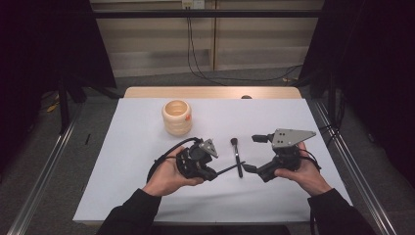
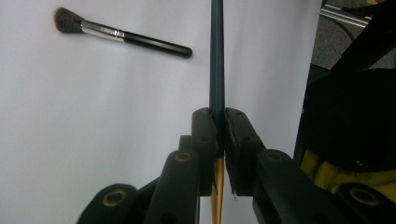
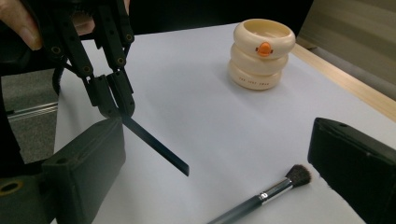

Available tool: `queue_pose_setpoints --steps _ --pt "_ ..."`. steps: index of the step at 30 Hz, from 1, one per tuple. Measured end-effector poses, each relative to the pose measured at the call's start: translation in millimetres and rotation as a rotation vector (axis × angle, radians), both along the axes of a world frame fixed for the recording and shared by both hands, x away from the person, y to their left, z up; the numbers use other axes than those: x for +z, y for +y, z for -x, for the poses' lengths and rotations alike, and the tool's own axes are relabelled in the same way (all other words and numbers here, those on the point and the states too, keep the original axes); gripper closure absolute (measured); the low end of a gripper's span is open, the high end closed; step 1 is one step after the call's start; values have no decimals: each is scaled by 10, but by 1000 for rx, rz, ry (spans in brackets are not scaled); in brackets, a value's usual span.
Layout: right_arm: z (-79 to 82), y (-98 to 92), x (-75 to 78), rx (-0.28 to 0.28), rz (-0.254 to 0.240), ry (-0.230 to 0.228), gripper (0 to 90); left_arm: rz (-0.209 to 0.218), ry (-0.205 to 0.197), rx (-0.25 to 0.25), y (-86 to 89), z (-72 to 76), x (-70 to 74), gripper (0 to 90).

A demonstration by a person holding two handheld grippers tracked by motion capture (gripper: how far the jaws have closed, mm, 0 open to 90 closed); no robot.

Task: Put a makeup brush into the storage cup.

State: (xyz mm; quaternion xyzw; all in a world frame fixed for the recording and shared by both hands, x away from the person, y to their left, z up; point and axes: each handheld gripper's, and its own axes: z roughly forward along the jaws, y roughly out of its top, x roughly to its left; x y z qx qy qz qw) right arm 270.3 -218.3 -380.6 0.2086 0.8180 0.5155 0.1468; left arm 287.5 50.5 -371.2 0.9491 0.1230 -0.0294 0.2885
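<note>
Black-handled stick point(image 2: 216, 51) is pinched at centre frame by the left gripper point(image 2: 219, 122); the right gripper point(image 3: 215, 154), jaws wide, nears the brush point(image 3: 261, 198); a thin grip could let the stick pivot or slip.

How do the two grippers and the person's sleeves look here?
Both grippers are black. The right gripper carries a grey three-cornered plate on top. The left gripper has brass-coloured rivets in its jaw links and a black cable looping behind. The sleeves are black.

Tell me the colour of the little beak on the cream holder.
Orange. The beak on the cream holder shows best in the right gripper view.
</note>
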Motion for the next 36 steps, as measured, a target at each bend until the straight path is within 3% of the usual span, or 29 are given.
queue_pose_setpoints --steps 6,12,16,19,25,29,31,36 --pt "-31 64 -14 15 49 21 35 -13 -3 -7 -5 -13 -11 831" --pt "-80 75 -23 67 135 60 26 -23 -2 -3 -18 -4 -11 832" --pt "-131 111 -28 81 218 77 94 -35 1 -9 -31 1 -29 832" --pt "-174 150 -47 101 253 97 93 -41 -1 -22 -34 -4 -35 832" --pt "-235 188 -81 120 292 148 99 -46 10 -22 -37 0 -56 832" --pt "-213 195 -101 148 327 155 96 -61 11 -27 -48 2 -65 832" --pt "-192 214 -112 164 353 152 47 -70 17 -33 -65 9 -85 832" --pt "-164 260 -140 217 399 181 136 -86 26 -56 -105 44 -117 831"
